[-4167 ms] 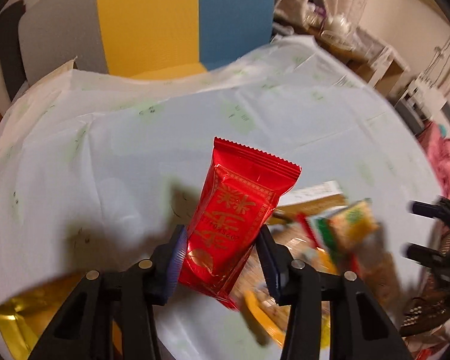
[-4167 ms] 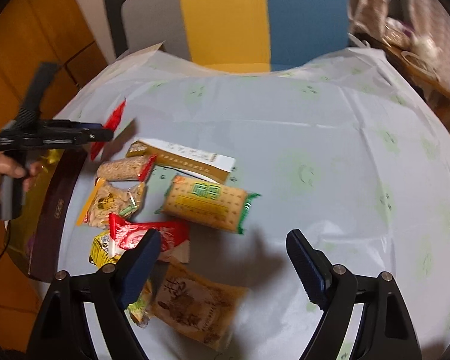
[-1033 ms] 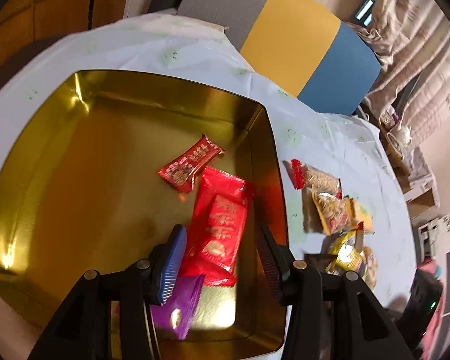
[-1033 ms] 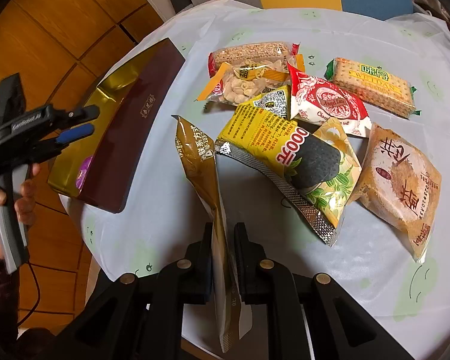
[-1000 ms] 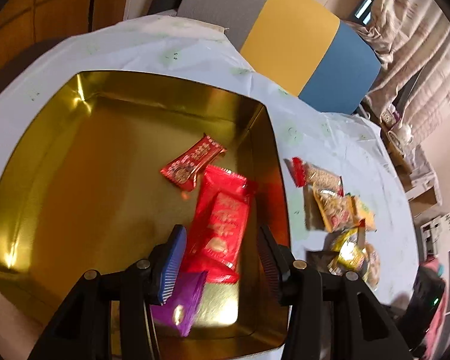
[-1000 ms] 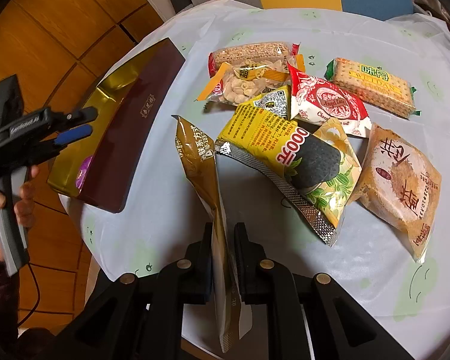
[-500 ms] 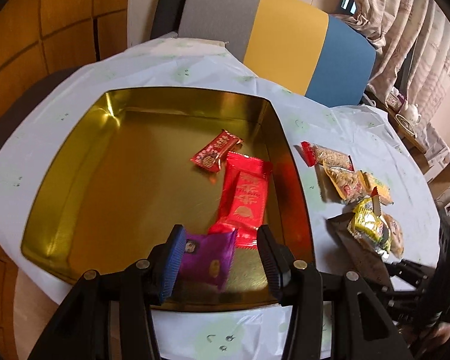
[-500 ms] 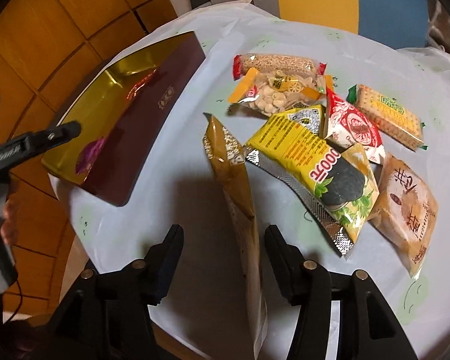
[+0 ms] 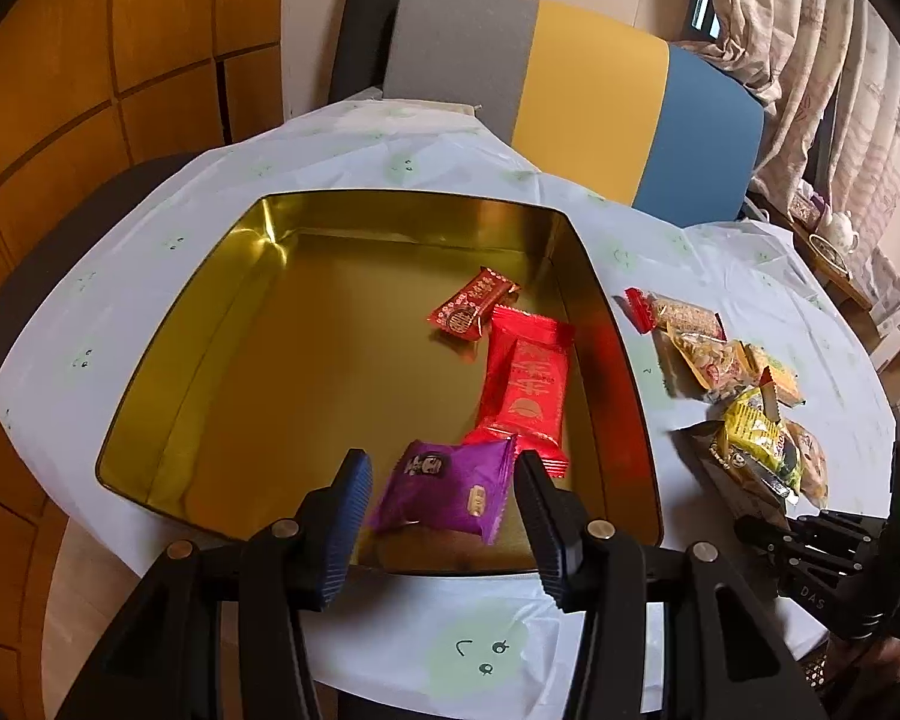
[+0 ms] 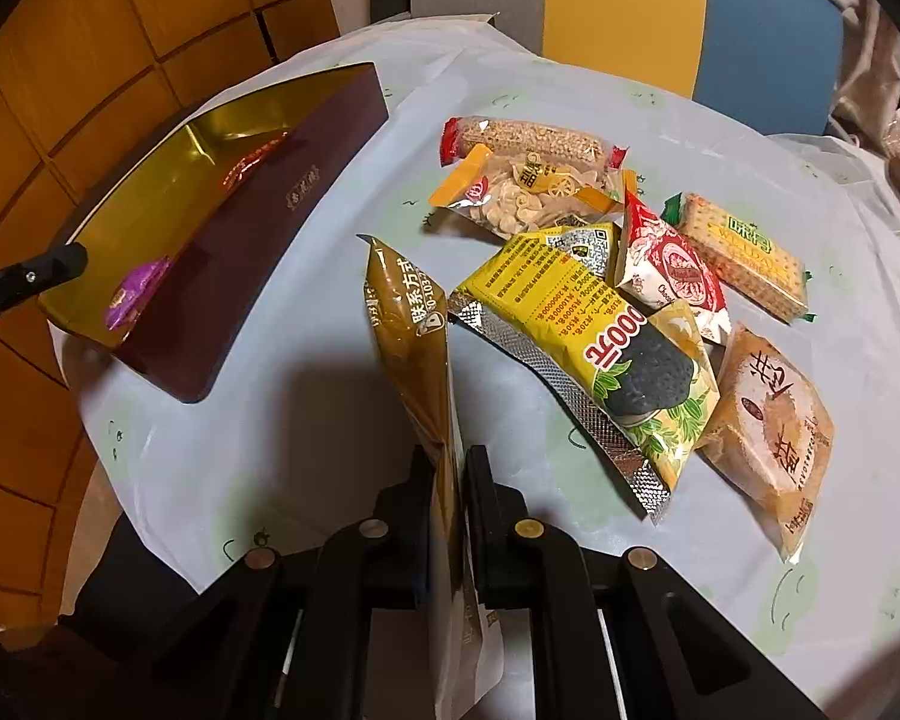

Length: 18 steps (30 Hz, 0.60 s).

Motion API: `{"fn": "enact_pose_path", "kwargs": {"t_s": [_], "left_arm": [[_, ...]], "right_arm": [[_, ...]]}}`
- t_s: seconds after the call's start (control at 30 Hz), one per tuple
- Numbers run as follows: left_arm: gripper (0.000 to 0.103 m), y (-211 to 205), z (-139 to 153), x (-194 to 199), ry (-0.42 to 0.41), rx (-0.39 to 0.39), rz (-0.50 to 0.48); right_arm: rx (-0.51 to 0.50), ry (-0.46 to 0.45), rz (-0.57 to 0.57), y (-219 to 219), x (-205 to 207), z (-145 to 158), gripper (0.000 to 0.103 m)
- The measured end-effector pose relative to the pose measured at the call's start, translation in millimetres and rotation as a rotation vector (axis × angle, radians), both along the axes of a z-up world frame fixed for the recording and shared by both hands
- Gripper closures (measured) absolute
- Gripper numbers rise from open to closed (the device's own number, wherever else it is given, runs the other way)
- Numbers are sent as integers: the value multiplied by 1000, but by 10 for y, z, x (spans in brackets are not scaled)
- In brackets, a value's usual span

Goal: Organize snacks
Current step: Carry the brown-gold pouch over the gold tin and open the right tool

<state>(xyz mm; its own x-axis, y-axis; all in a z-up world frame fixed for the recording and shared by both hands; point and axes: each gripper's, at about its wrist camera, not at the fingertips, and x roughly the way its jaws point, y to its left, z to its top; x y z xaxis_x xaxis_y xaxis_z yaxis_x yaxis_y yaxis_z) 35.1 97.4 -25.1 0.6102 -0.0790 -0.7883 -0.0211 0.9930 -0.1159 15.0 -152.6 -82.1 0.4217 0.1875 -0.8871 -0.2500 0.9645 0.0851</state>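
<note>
A gold-lined tin (image 9: 168, 354) with dark maroon outer walls (image 10: 252, 276) sits on the table's left. Inside lie a purple packet (image 9: 447, 489), a big red packet (image 9: 525, 387) and a small red packet (image 9: 471, 309). My left gripper (image 9: 441, 489) is open and empty above the tin's near edge. My right gripper (image 10: 450, 468) is shut on a brown-gold pouch (image 10: 411, 330), held edge-up over the table. A pile of snacks (image 10: 618, 294) lies to its right; it also shows in the left wrist view (image 9: 732, 384).
The pile holds a yellow pouch (image 10: 594, 330), a red-white packet (image 10: 669, 258), a cracker pack (image 10: 744, 255), a brown pastry pack (image 10: 774, 426), a cereal bar (image 10: 528, 141) and a pasta-snack bag (image 10: 534, 195). A grey-yellow-blue chair back (image 9: 570, 96) stands behind the table.
The left gripper let go of the big red packet into the tin and drew back. The right gripper opened briefly around the brown-gold pouch, then shut on it again.
</note>
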Motion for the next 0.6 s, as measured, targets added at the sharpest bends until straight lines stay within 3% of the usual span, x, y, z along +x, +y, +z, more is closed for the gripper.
{"fn": "enact_pose_path", "kwargs": {"t_s": [0.33, 0.6], "left_arm": [[53, 39, 57, -71, -28, 26, 10], [53, 129, 10, -79, -14, 5, 37]], "right_arm": [[175, 60, -72, -79, 23, 33, 94], [309, 51, -101, -69, 33, 267, 94]]}}
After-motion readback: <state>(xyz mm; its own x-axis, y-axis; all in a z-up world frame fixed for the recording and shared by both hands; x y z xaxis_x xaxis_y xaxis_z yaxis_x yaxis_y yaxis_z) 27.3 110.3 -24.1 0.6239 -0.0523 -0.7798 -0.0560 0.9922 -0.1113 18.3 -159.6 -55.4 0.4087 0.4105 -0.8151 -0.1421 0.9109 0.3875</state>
